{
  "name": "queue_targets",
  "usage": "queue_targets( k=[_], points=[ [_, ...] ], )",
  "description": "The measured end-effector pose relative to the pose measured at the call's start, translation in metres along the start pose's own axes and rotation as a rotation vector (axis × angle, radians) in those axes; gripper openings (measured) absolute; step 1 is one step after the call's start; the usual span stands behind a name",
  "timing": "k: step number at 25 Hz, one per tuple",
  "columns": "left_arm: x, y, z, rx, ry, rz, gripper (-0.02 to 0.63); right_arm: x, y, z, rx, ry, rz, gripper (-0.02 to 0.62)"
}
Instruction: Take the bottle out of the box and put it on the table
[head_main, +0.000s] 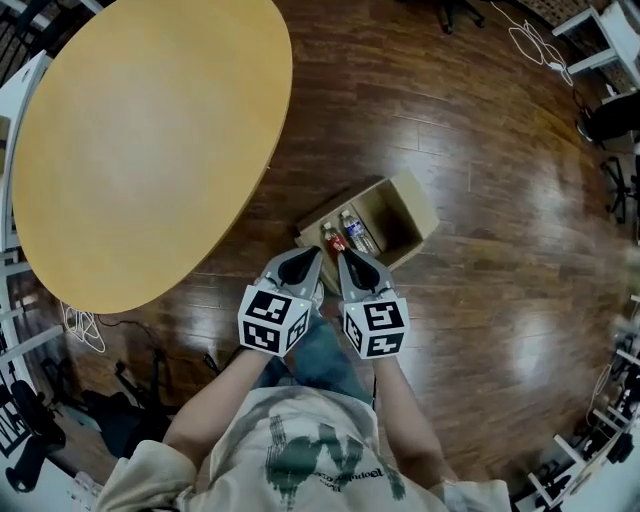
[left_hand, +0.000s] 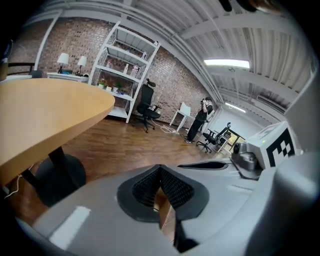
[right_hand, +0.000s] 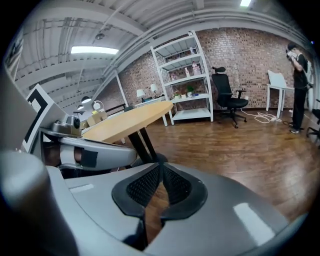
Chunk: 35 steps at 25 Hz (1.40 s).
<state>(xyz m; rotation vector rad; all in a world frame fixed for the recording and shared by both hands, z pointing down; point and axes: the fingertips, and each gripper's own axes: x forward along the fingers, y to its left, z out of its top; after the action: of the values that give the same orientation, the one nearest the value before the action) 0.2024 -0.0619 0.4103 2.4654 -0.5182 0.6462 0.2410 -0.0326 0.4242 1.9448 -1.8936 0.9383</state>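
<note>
Cardboard and open-topped, the box (head_main: 425, 208) sits on the wooden floor (head_main: 480, 330) off the round bench's (head_main: 140, 140) edge. A red-labelled bottle (head_main: 333, 240) and a clear bottle (head_main: 357, 232) lie at its near end. Reaching looks to be the step in hand. The left gripper (left_hand: 160, 169) and right gripper (right_hand: 160, 167) hover just short of the box, jaws pressed together and empty. Next, one must spread its jaws and dip inside.

You can reach into the box (head_main: 418, 212) from above, its walls ringing 2 bottles (head_main: 357, 232), the table (head_main: 150, 130) edge standing left.
</note>
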Motion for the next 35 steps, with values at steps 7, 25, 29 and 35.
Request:
queue_targets(
  k=[7,25,29,35],
  points=[
    [0.059,0.025,-0.025,-0.071,0.033,0.031,0.0,0.059,-0.037,-0.045,0.059,0.087,0.043,0.022],
    [0.189,0.096,-0.177,-0.126,0.174,-0.038,0.0,0.208,-0.117,-0.202,0.084,0.218,0.054,0.085],
    [0.209,0.11,-0.213,-0.119,0.189,-0.035,0.0,0.224,-0.128,-0.246,0.098,0.239,0.048,0.091],
    [0.236,0.111,-0.267,-0.123,0.214,-0.038,0.012,0.244,-0.144,-0.307,0.074,0.273,0.048,0.107]
  ],
)
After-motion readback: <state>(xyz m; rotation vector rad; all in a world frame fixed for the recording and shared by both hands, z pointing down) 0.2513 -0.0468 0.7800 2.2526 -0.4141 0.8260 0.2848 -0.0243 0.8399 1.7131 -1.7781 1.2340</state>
